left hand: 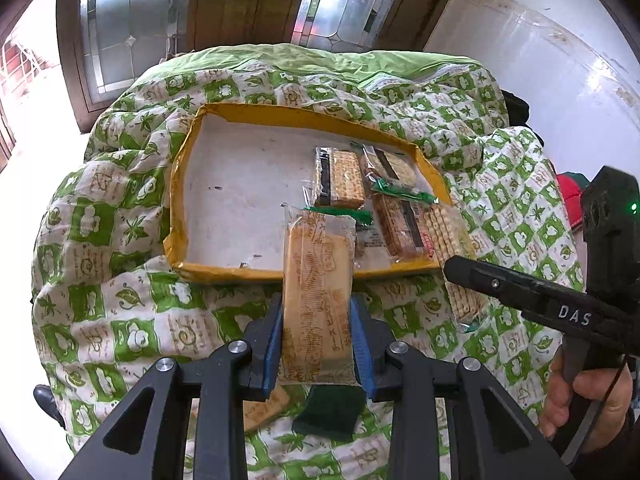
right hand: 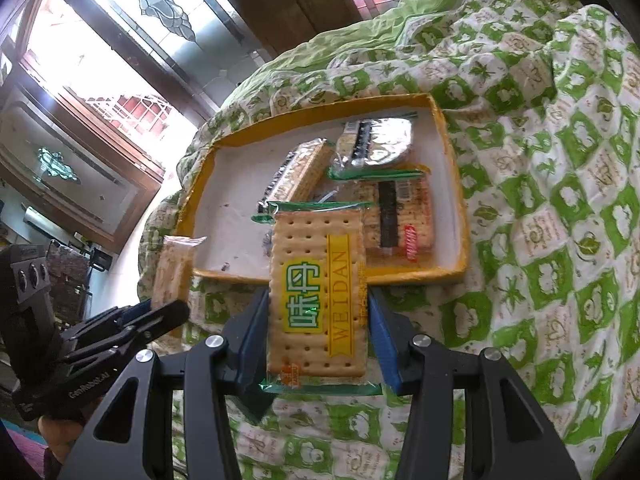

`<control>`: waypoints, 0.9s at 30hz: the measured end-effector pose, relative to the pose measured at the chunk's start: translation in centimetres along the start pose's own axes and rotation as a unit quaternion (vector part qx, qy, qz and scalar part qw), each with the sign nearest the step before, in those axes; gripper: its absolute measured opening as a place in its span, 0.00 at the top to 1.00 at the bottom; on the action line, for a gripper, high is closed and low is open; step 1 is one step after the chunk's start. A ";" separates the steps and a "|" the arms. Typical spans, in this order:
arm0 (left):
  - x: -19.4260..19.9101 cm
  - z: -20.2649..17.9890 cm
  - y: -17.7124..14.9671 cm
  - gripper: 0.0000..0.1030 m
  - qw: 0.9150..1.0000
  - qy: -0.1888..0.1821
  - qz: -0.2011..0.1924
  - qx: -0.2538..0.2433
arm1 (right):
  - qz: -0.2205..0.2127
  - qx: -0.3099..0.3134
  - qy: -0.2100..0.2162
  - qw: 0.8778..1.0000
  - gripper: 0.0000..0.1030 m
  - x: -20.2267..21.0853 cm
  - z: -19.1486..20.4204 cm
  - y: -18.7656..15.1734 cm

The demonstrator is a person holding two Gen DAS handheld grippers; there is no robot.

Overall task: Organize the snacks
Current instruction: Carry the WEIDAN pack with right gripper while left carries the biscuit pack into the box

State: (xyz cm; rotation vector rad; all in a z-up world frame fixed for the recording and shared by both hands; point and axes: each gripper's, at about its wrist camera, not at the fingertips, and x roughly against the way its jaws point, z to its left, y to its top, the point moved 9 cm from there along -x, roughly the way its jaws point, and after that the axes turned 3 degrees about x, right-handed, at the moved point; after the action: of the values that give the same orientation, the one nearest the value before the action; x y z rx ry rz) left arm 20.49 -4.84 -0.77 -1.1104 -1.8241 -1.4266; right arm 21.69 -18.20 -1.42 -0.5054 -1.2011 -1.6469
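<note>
My left gripper (left hand: 318, 320) is shut on a clear-wrapped pale biscuit pack (left hand: 318, 280), held upright just in front of the yellow-rimmed white tray (left hand: 224, 200). My right gripper (right hand: 318, 312) is shut on a Weidan cracker pack (right hand: 318, 288) with a yellow-green label, also held before the tray (right hand: 224, 200). Three snack packs lie in the tray's right half (left hand: 340, 178), (left hand: 390, 166), (left hand: 402, 224); they also show in the right wrist view (right hand: 300, 172). The right gripper (left hand: 480, 276) with its crackers (left hand: 452, 236) shows at the right of the left view; the left gripper (right hand: 160, 316) at the lower left of the right view.
The tray lies on a rumpled green-and-white patterned cloth (left hand: 120, 280) over a mound. A dark green block (left hand: 328, 412) and another biscuit pack (left hand: 264, 408) lie on the cloth under my left gripper. A wooden door with leaded glass (left hand: 240, 0) stands behind.
</note>
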 end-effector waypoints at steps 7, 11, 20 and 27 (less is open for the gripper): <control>-0.5 0.4 1.0 0.68 1.000 0.010 0.004 -0.001 | -0.001 0.005 0.012 1.000 0.53 -0.9 2.1 2.2; -0.8 0.7 1.5 0.68 1.000 0.019 0.003 -0.006 | -0.002 0.005 0.017 1.000 0.53 -1.4 2.9 3.1; -2.3 2.7 3.2 0.68 0.999 0.033 0.005 0.001 | 0.010 -0.014 0.041 0.999 0.53 -3.6 4.6 6.0; -3.1 4.5 4.4 0.68 0.999 0.041 0.003 0.010 | 0.015 -0.024 0.066 0.997 0.53 -5.5 7.0 7.6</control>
State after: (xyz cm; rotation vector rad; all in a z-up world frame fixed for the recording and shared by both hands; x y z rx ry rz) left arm 26.13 -0.95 -2.39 -1.0304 -1.7727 -1.4260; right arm 29.21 -9.48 0.78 -0.4351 -1.0544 -1.6604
